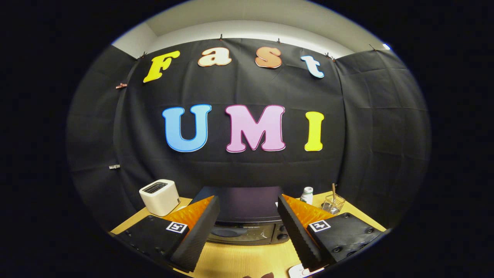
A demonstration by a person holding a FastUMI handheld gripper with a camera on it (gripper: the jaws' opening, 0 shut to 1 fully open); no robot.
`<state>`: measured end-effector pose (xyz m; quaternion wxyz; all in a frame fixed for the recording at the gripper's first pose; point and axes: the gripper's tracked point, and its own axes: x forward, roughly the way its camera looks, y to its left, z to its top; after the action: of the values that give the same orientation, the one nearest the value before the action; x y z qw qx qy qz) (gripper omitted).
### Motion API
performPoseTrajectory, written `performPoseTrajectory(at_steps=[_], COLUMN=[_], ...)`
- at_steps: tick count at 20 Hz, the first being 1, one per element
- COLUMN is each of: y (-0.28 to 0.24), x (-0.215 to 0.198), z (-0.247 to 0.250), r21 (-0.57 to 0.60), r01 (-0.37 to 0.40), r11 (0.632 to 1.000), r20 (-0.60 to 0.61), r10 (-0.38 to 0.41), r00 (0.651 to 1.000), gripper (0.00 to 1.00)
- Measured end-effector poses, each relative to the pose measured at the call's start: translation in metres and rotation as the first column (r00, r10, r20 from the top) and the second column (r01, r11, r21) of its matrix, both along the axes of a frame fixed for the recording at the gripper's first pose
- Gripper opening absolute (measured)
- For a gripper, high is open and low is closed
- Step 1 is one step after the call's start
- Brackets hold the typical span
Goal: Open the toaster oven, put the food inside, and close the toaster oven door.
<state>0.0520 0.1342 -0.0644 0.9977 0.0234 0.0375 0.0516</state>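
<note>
A dark toaster oven (245, 210) stands on the wooden table (247, 260), just ahead of my fingers and seen from above its top. Its glass door (235, 233) looks closed, with control knobs (283, 231) to its right. My gripper (249, 235) is open, its fingers spread wide on either side of the oven's front, nothing between them. A white plate edge (299, 271) shows beneath the right finger; what lies on it is hidden.
A white pop-up toaster (159, 197) sits on the table left of the oven. A white bottle (307, 195) and a clear glass holder with a wooden stick (334, 202) stand to the oven's right. Black cloth walls close in behind.
</note>
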Motion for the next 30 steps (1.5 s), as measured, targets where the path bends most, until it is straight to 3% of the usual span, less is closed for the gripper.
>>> performPoseTrajectory(at_steps=[6,12,22,30], y=[0.041,0.056,0.065,0.063], x=[0.041,0.069,0.081,0.056], z=[-0.073,-0.143,-0.152,-0.157], r21=[0.005,0.034,-0.062,-0.069], r01=[-0.001,0.02,0.05,0.062], r11=[1.0,0.999,0.997,0.996], r20=[-0.128,-0.302,-0.319,-0.308], r10=[0.002,-0.009,-0.067,-0.08], r00=[0.992,0.953,0.945,0.948], gripper=[0.98,0.99,0.99,0.99])
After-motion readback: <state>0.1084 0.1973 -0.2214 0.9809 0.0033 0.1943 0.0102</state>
